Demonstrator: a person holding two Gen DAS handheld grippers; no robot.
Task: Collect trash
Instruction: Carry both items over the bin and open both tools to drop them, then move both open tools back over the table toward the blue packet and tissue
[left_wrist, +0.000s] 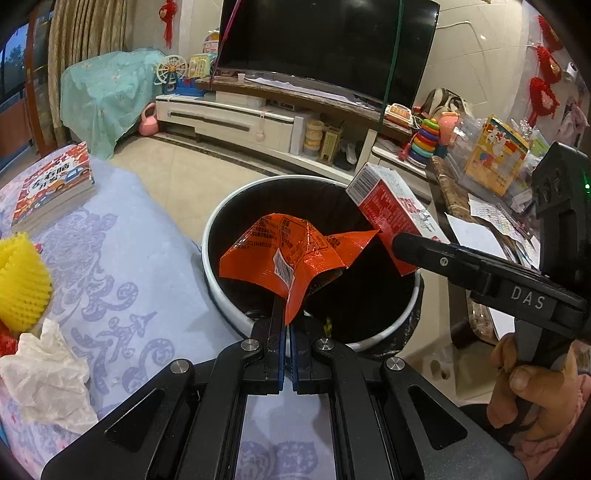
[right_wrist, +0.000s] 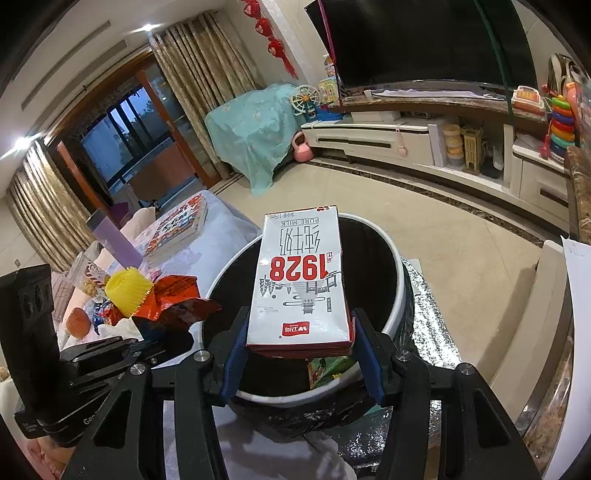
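My left gripper (left_wrist: 287, 321) is shut on an orange-red snack wrapper (left_wrist: 291, 251), which hangs over the mouth of a round bin with a white rim (left_wrist: 221, 206) and a black liner. My right gripper (right_wrist: 299, 332) is shut on a red and white milk carton (right_wrist: 301, 280), also held above the bin's rim (right_wrist: 397, 258). The left wrist view shows the carton (left_wrist: 388, 210) at the bin's right side, with the right gripper (left_wrist: 406, 243) and a person's hand (left_wrist: 524, 380) behind it. The right wrist view has the wrapper (right_wrist: 173, 299) left of the bin.
A table under a blue patterned cloth (left_wrist: 122, 266) lies left of the bin, bearing a book (left_wrist: 55, 184), a yellow foam net (left_wrist: 22, 284) and crumpled tissue (left_wrist: 48, 373). A TV cabinet (left_wrist: 229, 118) stands behind, a cluttered side table (left_wrist: 476, 199) at the right.
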